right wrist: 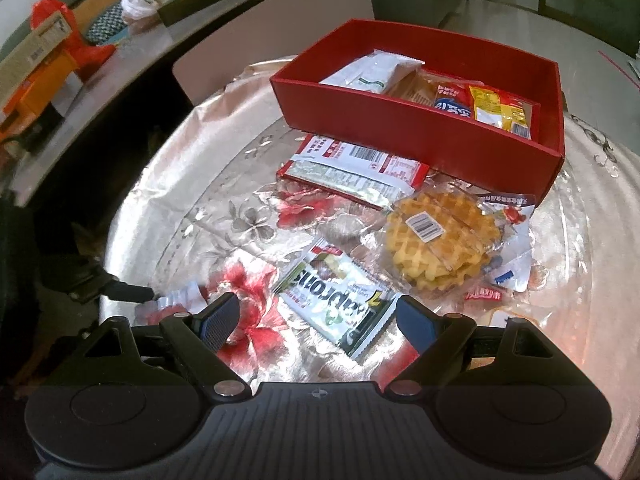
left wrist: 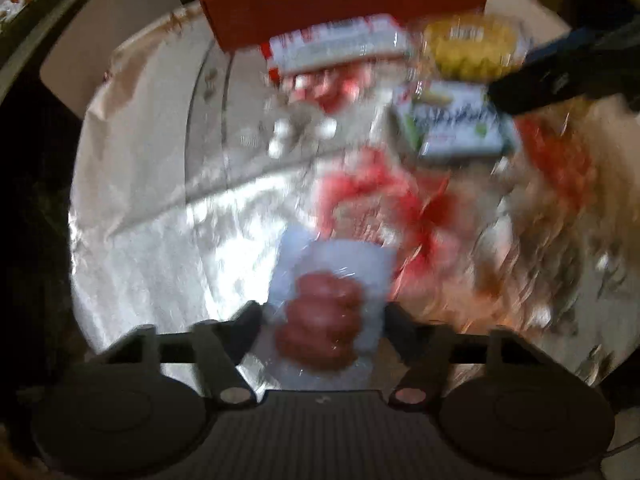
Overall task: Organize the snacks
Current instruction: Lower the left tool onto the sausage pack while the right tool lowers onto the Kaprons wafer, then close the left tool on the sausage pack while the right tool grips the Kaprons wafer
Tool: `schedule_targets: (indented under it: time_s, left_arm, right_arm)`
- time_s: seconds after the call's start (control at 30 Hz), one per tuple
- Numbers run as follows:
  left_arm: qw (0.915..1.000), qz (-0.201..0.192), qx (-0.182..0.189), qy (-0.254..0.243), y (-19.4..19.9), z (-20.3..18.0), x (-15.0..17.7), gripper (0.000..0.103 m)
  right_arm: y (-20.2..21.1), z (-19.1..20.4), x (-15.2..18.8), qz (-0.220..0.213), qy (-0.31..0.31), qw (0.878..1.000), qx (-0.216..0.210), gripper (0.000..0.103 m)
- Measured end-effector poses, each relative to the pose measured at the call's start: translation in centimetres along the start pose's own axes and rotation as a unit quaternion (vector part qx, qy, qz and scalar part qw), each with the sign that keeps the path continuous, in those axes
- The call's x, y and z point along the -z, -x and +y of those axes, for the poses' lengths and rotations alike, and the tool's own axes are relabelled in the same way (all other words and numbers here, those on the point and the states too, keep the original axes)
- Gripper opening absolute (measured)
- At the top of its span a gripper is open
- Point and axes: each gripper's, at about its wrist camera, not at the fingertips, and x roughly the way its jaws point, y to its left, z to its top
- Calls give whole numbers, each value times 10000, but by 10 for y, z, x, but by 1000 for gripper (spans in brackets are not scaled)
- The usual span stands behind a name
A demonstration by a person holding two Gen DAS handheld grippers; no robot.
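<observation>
The left wrist view is blurred. My left gripper has its fingers on both sides of a clear packet with a reddish-brown snack; it also shows at the left of the right wrist view. My right gripper is open and empty, just above a white and green wafer packet. A wrapped waffle and a red and white packet lie in front of the red box. The box holds several snack packets.
The round table has a shiny flowered cloth. A long counter at the back left carries boxes and bags. My right gripper's finger reaches in at the upper right of the left wrist view.
</observation>
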Motion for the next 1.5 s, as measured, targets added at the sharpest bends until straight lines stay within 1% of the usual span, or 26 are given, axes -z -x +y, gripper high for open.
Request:
schedule_targets:
  time_s: [0.07,0.2,0.27,0.33,0.43,0.53,0.6,0.67,0.77,0.83,0.87,0.93,0.97,1.03,1.1,1.17,1.27,1.37,1.5]
  left_arm:
    - [9993,-30,227,280,2,6,-4,46]
    - [9992,-31,241,329,0,8,-5,46]
    - [9985,-96,332,421,2,10,-6,45]
    - [9968,-164,475,614,6,19,-10,45]
    - [9949,-316,619,736,13,23,-15,45]
    - [9924,-439,732,884,19,29,-17,45]
    - [9906,-486,803,991,22,33,-17,45]
    - [9893,-481,836,1095,22,38,-18,45]
    - [9882,-387,846,1219,18,41,-18,45]
    - [9872,-323,873,1292,16,43,-18,45]
    - [9869,-311,886,1313,16,44,-18,45]
    - [9864,-314,918,1326,15,43,-18,45]
    - [9864,-322,931,1319,15,43,-19,45]
    - [9867,-331,943,1284,16,41,-18,46]
    - [9875,-331,890,1260,16,40,-18,46]
    - [9879,-306,824,1277,14,41,-18,46]
    - [9892,-193,637,1306,8,43,-16,46]
    - [9901,-53,548,1293,0,42,-15,46]
    - [9926,-10,448,1125,-3,37,-15,46]
  right_arm:
    - [0,-4,-5,-37,-86,10000,8,89]
    - [-5,-15,-10,-41,-370,9993,14,89]
    - [-12,-15,-8,61,-433,9990,-53,89]
    - [-21,-12,-6,201,-420,9989,-37,89]
    - [-35,-5,-7,372,-225,9991,33,89]
    - [-44,3,-16,440,198,9988,41,90]
    - [-49,4,-21,485,304,9983,-75,90]
    - [-57,5,-22,574,521,9969,-120,90]
    - [-67,7,-20,714,678,9950,-144,91]
    - [-66,12,-15,872,725,9932,-267,91]
    - [-62,16,-11,930,757,9920,-395,90]
    - [-53,18,-4,937,725,9910,-617,90]
    - [-47,17,1,928,673,9914,-634,90]
    - [-38,19,6,840,721,9927,-471,90]
    - [-38,19,4,763,765,9937,-303,90]
    - [-46,21,-1,759,738,9943,-146,90]
    - [-63,31,-6,773,977,9921,161,90]
    - [-73,39,-7,797,1096,9905,241,90]
    - [-78,46,-2,782,1214,9890,334,97]
